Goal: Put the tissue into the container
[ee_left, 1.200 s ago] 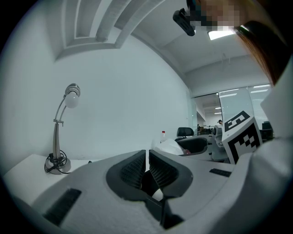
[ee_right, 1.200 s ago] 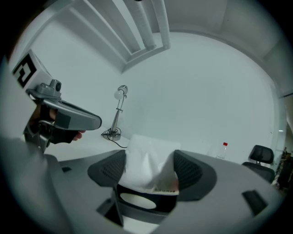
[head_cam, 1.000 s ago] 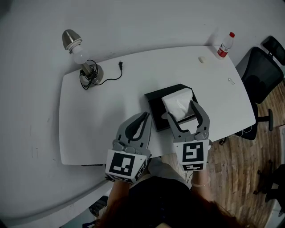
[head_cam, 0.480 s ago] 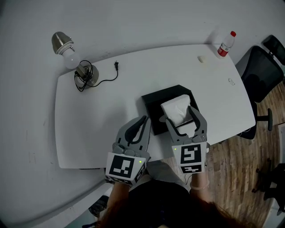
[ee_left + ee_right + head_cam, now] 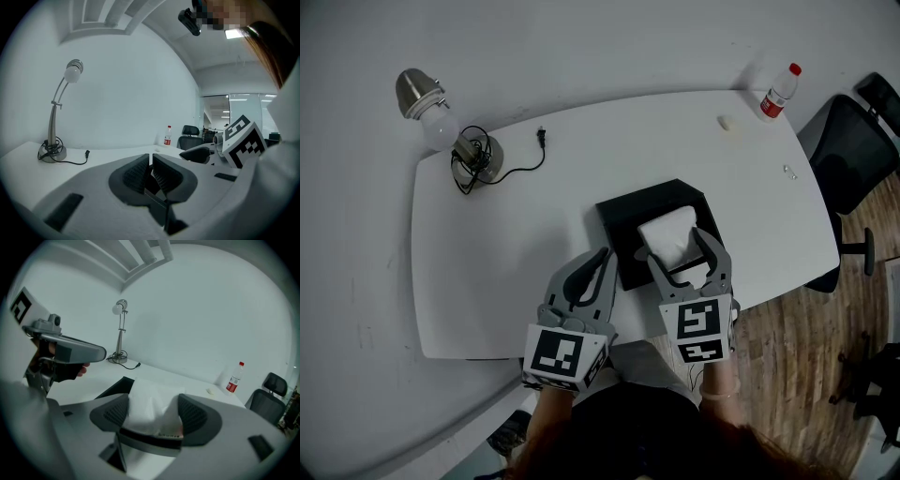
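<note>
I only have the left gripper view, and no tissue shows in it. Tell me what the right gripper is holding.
Observer: The right gripper is clamped on a white tissue.
Operator: Give me the container's position.
Observer: In the head view, the black container lies on the table, partly under the held tissue.
Operator: Report my left gripper against it.
Observer: The left gripper, jaws shut and empty, points at the container's near left edge. I cannot tell whether they touch.
</note>
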`<state>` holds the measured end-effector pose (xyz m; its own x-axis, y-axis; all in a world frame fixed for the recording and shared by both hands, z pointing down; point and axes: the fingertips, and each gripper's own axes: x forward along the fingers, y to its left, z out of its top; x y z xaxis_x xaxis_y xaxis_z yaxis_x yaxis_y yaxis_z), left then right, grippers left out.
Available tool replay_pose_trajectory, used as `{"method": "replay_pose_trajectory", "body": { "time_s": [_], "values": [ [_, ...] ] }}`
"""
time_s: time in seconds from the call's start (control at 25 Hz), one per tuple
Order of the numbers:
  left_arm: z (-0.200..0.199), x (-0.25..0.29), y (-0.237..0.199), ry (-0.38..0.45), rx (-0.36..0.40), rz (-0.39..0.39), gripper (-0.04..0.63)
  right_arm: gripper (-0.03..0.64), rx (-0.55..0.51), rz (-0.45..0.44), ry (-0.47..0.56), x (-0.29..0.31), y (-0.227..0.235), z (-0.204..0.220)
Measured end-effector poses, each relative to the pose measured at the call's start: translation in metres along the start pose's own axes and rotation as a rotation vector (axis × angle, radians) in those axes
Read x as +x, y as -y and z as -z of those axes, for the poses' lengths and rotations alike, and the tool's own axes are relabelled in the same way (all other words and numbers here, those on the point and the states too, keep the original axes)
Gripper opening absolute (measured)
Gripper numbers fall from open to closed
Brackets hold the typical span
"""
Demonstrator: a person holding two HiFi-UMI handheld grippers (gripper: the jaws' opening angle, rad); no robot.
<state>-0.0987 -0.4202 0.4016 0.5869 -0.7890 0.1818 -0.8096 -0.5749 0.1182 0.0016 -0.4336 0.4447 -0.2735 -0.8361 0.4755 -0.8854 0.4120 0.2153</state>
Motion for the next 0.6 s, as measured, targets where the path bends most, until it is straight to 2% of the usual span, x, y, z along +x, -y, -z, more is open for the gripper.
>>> {"method": "replay_pose_trajectory", "body": {
  "time_s": [0.28, 0.6],
  "values": [
    [0.002, 0.003, -0.006, -0.004, -0.006, -0.011, 0.041, 0.348, 0.01, -0.02, -0.067, 0.01, 0.001, 0.007],
    [0.006, 0.008, -0.01, -0.011, -0.019, -0.011, 0.04, 0.348, -0.026, -0.037, -0.174, 0.021, 0.002, 0.017]
  ]
}}
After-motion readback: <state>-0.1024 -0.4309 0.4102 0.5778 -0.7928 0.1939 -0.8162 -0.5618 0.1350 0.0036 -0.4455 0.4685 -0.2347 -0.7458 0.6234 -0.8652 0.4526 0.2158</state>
